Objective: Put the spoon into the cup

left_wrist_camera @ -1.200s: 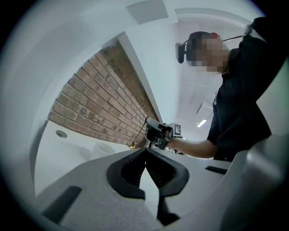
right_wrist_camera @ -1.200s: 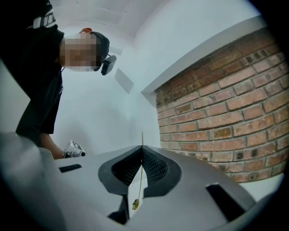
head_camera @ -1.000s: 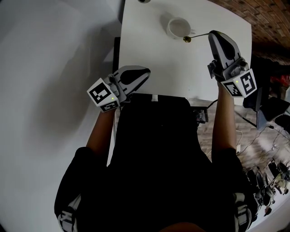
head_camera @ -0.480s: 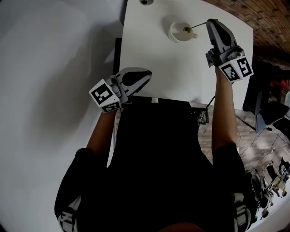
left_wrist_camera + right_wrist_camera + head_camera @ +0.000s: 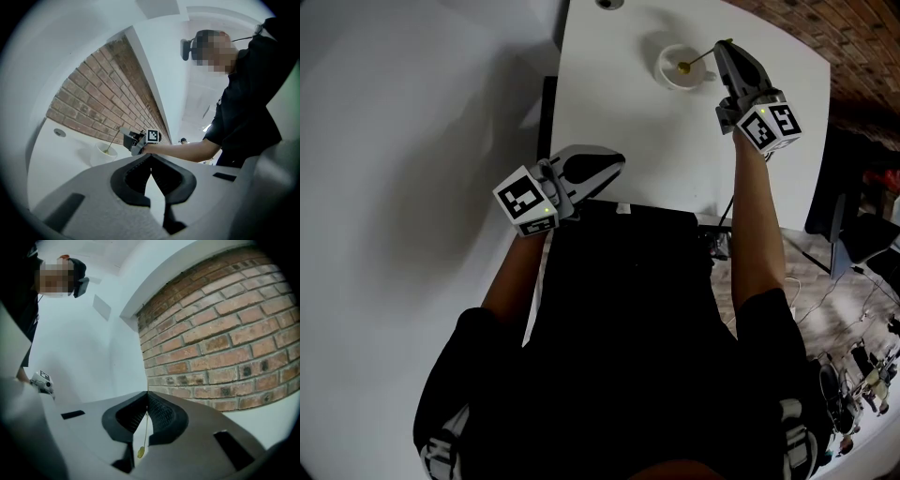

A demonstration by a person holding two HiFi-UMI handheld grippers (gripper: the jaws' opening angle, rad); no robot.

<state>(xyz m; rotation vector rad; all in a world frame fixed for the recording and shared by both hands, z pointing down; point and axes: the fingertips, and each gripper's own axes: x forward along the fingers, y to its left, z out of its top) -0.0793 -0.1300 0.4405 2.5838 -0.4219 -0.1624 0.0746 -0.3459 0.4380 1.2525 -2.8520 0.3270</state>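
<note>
Jaws of my right claw (image 5: 719, 44), upper right of the head view, clamp the handle of a thin gold metal spoon (image 5: 698, 58). Its bowl sits at the mouth of the small round white cup (image 5: 667, 56) on the white table (image 5: 619, 103). My left claw (image 5: 617, 165), left of centre, is closed and empty.

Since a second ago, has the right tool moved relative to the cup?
Yes. The right tool moved toward the cup; the spoon bowl, earlier beside the cup, is now over its opening.

one cup (image 5: 668, 67), one spoon (image 5: 697, 60), one table (image 5: 619, 103). two grippers: left gripper (image 5: 617, 163) and right gripper (image 5: 721, 44). one person (image 5: 619, 328). one brick wall (image 5: 220, 324).
</note>
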